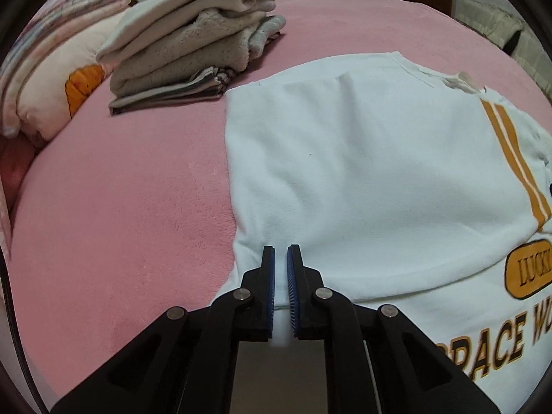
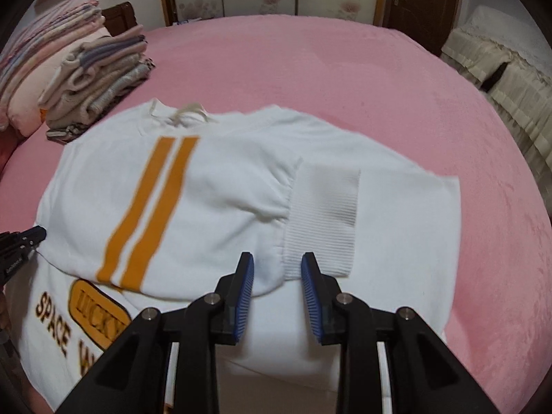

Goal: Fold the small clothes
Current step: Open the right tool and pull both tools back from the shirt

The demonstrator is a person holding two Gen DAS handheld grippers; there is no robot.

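Observation:
A white sweatshirt (image 1: 362, 179) with orange stripes and orange lettering lies on the pink bed; it also shows in the right wrist view (image 2: 214, 193). One sleeve is folded across the body, its ribbed cuff (image 2: 321, 217) just ahead of my right gripper (image 2: 277, 258), which is open and empty above the cloth. My left gripper (image 1: 280, 250) is shut on the sweatshirt's left edge, with white fabric pinched between the blue pads. The left gripper's tip shows in the right wrist view (image 2: 34, 234) at the garment's left side.
A stack of folded clothes (image 1: 193, 51) sits at the far left of the bed, also in the right wrist view (image 2: 96, 82). Pillows and folded bedding (image 1: 45, 69) lie beyond it. Pink blanket (image 2: 345, 69) spreads around the sweatshirt. A cream sofa (image 2: 500, 79) stands right.

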